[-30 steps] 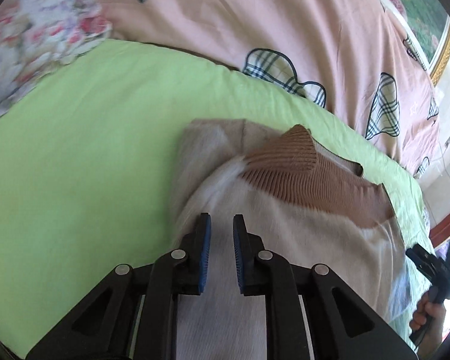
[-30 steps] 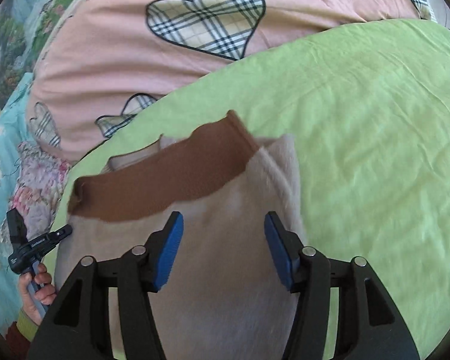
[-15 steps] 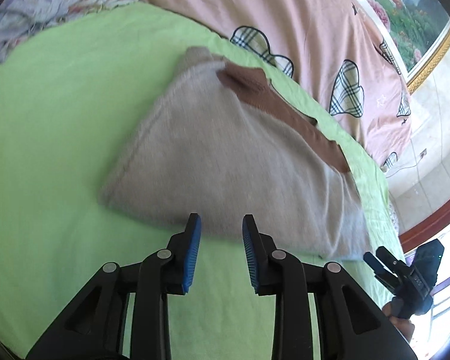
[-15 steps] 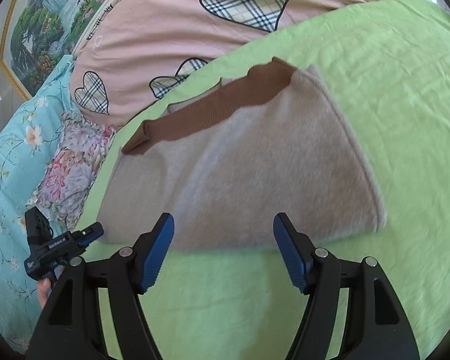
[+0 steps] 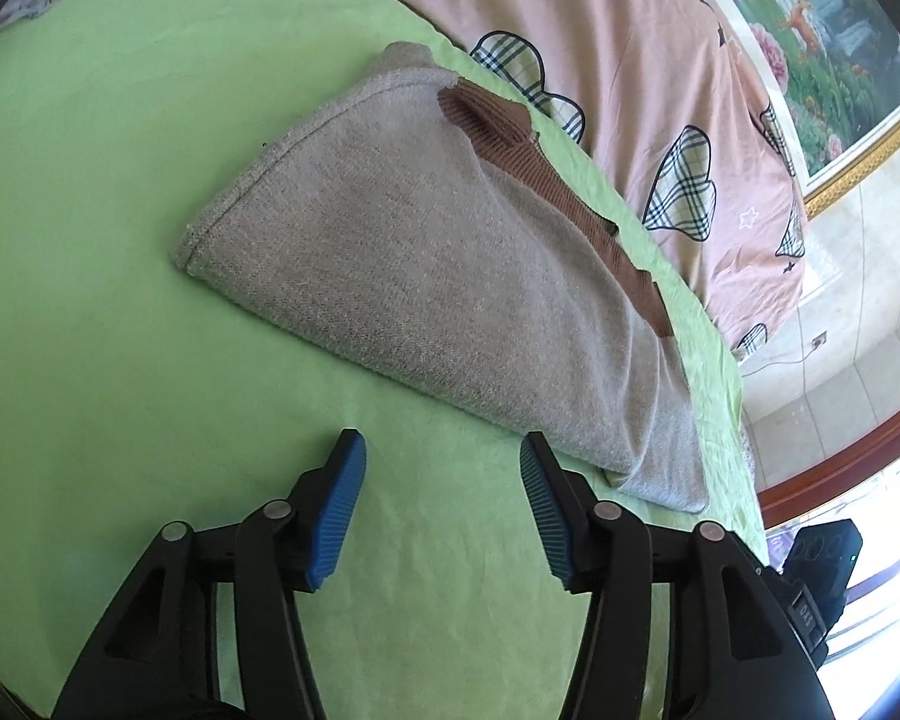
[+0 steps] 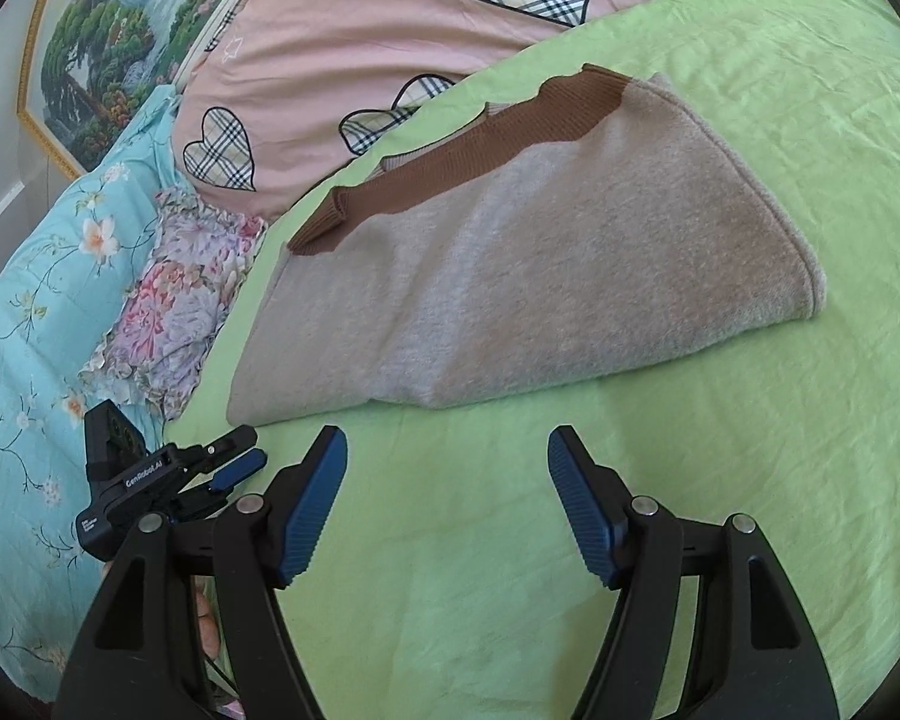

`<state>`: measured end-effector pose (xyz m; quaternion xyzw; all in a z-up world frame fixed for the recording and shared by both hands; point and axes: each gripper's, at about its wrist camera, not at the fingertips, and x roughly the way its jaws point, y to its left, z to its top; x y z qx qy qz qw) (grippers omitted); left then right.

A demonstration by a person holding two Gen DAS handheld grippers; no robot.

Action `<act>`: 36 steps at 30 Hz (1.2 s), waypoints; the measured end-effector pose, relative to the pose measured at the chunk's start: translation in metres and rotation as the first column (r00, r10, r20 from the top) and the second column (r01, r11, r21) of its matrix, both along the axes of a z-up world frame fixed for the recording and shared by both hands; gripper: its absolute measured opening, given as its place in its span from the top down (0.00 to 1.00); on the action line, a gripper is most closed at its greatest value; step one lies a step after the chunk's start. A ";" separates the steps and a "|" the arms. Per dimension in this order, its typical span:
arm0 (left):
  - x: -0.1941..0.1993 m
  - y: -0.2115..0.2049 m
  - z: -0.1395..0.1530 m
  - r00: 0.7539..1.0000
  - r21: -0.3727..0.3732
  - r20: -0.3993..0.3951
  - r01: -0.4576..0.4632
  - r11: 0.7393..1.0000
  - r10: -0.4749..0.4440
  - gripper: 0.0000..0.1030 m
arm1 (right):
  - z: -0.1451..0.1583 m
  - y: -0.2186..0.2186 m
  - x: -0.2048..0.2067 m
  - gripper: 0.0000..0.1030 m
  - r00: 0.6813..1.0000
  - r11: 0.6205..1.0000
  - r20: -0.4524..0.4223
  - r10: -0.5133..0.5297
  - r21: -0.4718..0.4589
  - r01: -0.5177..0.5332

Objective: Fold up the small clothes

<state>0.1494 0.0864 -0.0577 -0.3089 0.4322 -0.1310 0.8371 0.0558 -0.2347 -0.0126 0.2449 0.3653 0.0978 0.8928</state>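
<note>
the left gripper (image 5: 441, 501) hangs over the green sheet (image 5: 90, 210) with its blue-padded jaws spread wide and nothing between them — just short of the folded grey sweater (image 5: 438, 276). a brown ribbed band (image 5: 546, 180) runs along the sweater's far edge, beside the pink quilt (image 5: 618, 48).

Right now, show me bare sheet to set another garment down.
The green sheet is bare between the folded sweater and both open grippers, left and right. Crowded beyond it: pink quilt, floral bedding.
</note>
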 end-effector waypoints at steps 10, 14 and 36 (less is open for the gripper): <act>0.037 0.009 -0.008 0.997 -0.091 -0.002 -0.083 0.992 0.083 0.42 | 0.001 0.012 0.000 0.31 1.000 0.999 0.006 0.028 0.021 -0.028; 0.062 0.021 -0.008 0.988 -0.095 0.005 -0.151 0.984 0.152 0.46 | 0.001 0.014 0.000 0.31 0.999 0.999 0.006 0.037 0.029 -0.037; 0.073 -0.122 0.099 0.914 0.315 0.307 0.165 0.935 -0.265 0.90 | 0.019 -0.080 0.053 0.31 0.999 0.992 0.010 -0.034 0.121 0.032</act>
